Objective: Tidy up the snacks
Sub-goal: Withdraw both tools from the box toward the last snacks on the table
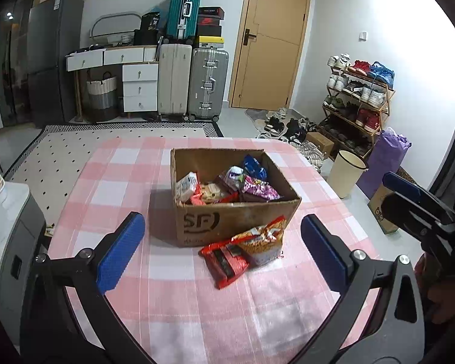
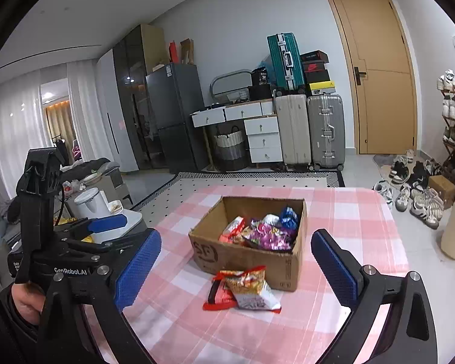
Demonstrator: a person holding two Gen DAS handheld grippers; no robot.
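Left tongs (image 1: 223, 251): nearest the lens in the left wrist view, blue pads spread wide apart, nothing between them; they hang above the table, short of the packets.
Table (image 1: 112, 176): covered with a pink-and-white checked cloth; it carries the box and the loose packets.
Cardboard box (image 1: 227, 221): open-topped, standing past the packets, about the middle of the table; several bright snack bags lie inside.
Red packet (image 1: 224, 262): lies flat on the cloth, touching the box's near wall; its long axis runs slantwise, from the box toward the near left.
Orange packet (image 1: 264, 239): partly on top of the red one, leaning against the box front, crinkled foil with a pale lower end.
Right tongs (image 2: 236, 270): also spread wide and empty, aimed at the same pair of packets, which lie straight ahead and a little below the pads.
Which is nearer: hard to tell; both sit back from the packets by a similar gap, and each frames them between its pads.
Key relation: the packets lie ahead of both tongs, on the near side of the box, so a forward and downward reach likely comes next.
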